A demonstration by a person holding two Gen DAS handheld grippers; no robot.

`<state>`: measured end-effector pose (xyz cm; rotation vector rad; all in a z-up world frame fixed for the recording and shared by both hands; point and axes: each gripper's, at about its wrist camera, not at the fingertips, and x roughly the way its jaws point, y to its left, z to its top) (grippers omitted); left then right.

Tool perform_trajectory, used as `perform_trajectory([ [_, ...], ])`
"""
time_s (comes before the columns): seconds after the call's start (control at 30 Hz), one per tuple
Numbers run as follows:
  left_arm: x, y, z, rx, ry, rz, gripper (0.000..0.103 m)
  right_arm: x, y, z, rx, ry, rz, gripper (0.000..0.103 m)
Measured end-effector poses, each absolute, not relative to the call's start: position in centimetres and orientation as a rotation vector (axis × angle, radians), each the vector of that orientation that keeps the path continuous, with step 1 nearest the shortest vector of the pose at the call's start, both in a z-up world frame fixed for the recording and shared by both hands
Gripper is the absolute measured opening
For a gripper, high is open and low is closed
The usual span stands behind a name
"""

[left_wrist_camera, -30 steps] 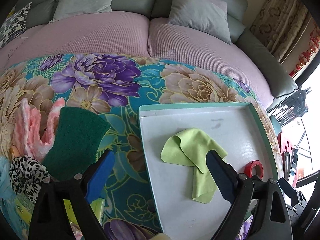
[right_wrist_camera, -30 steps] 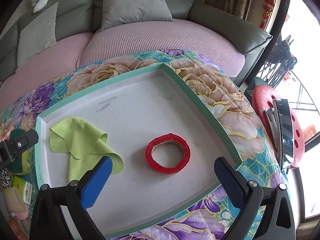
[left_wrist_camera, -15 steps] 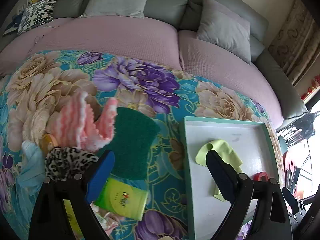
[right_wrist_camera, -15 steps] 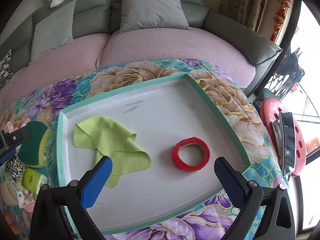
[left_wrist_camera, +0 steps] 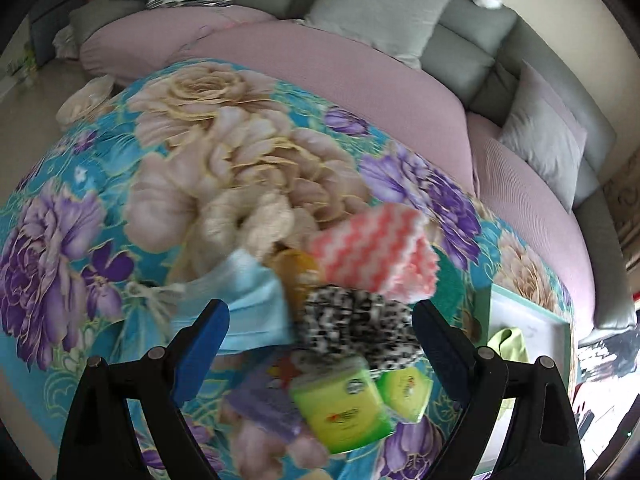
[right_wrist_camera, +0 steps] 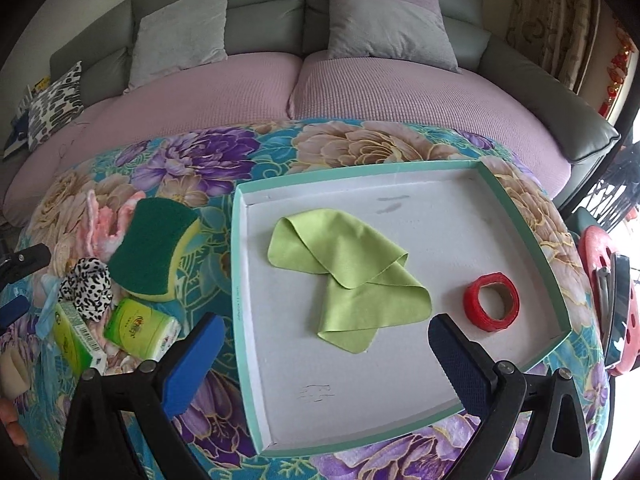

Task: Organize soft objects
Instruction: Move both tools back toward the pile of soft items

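Note:
My left gripper (left_wrist_camera: 320, 310) is open and empty above a heap of soft items on the floral cloth. The heap holds a blue face mask (left_wrist_camera: 248, 304), a leopard-print scrunchie (left_wrist_camera: 356, 328), a pink-and-white zigzag cloth (left_wrist_camera: 372, 252) and two green tissue packs (left_wrist_camera: 340, 404). My right gripper (right_wrist_camera: 326, 326) is open and empty over the near half of the white tray (right_wrist_camera: 240, 240). In the tray lie a lime-green cloth (right_wrist_camera: 344, 276) and a red tape roll (right_wrist_camera: 491, 302). A green-and-yellow sponge (right_wrist_camera: 154, 248) sits left of the tray.
A sofa with a pink cover (right_wrist_camera: 360, 92) and grey cushions (right_wrist_camera: 384, 24) curves behind the table. A red perforated stool (right_wrist_camera: 600, 248) stands off the table's right edge. The tray's raised teal rim (left_wrist_camera: 524, 300) shows at the right of the left wrist view.
My left gripper has swung left, from over the tray and lime cloth to over the heap of soft items. My right gripper has shifted left over the tray. Both stay open.

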<state>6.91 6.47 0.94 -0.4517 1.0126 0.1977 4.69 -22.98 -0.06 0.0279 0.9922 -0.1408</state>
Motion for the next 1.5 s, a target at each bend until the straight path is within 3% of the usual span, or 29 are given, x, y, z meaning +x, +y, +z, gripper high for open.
perform_trajectory([
  [0.73,2.5,13.3,-0.2,-0.538,0.996,0.294,0.093,3.5,-13.7,-1.3,-0.117,0.994,0.061,0.103],
  [1.5,5.0,13.1,-4.8,-0.585,1.052,0.272,0.097,3.3,-12.3,-1.6,-0.088,0.982,0.171,0.103],
])
